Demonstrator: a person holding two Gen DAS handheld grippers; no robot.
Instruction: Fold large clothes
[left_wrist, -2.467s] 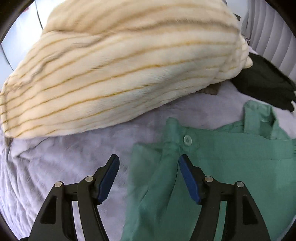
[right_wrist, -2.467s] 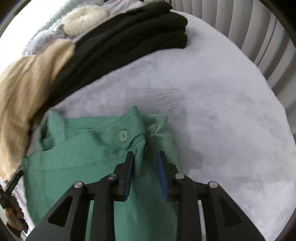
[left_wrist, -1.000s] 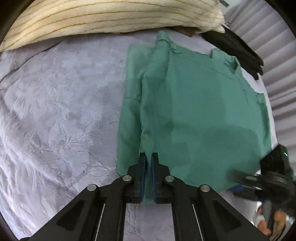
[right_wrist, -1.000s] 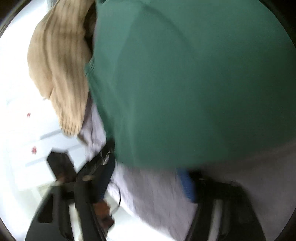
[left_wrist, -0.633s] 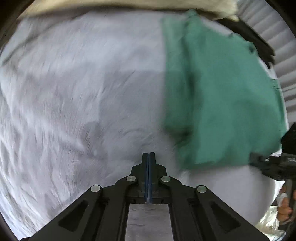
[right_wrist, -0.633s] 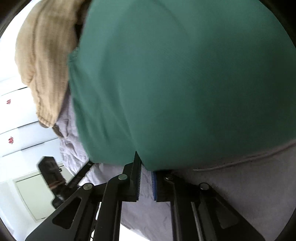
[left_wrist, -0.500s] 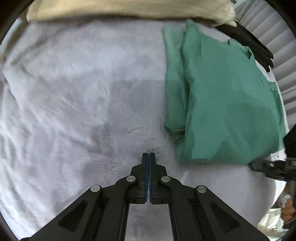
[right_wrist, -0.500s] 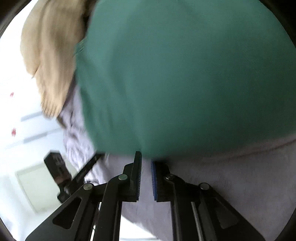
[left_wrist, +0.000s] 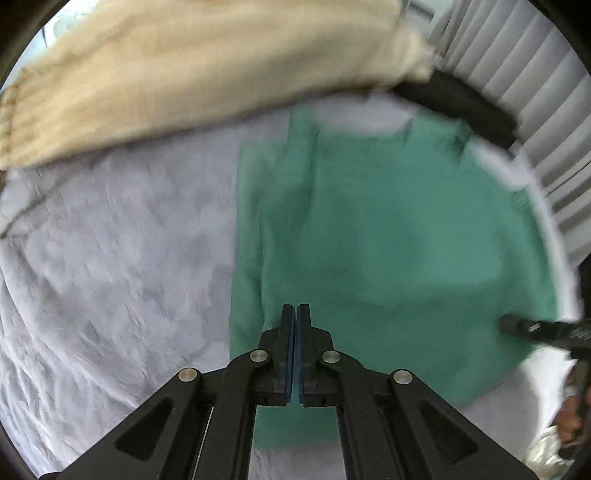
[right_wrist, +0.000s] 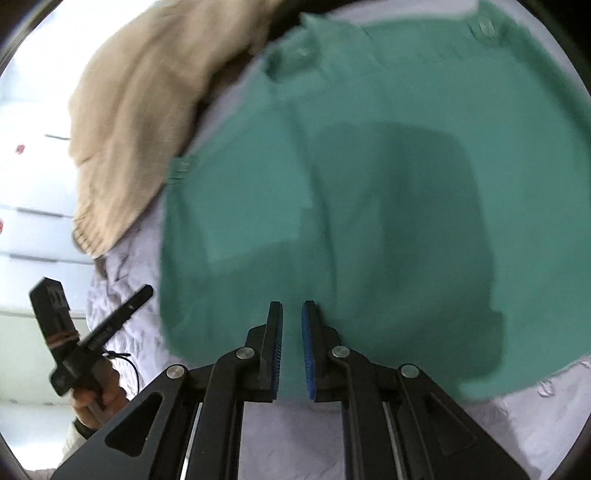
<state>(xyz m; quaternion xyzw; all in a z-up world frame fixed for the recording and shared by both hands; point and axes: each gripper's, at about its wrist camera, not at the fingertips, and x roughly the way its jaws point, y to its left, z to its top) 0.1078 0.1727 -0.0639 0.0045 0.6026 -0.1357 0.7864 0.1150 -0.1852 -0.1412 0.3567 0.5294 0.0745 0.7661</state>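
Motion blur is softening both views. Only the left wrist view is showing the black garment (left_wrist: 461, 101) beyond the green shirt (left_wrist: 388, 229), which is lying flat on the grey blanket (left_wrist: 110, 266) beside the cream throw (left_wrist: 192, 74). The left gripper (left_wrist: 296, 314) is hanging pressed shut, empty. The right gripper (right_wrist: 291, 314) is sitting nearly closed over the shirt's near edge; whether it is pinching cloth is unclear.

Daylight flooding in, motion blur smearing both views; gripper shadow darkening green shirt (right_wrist: 369, 184); fisheye edges bending, vignetting.
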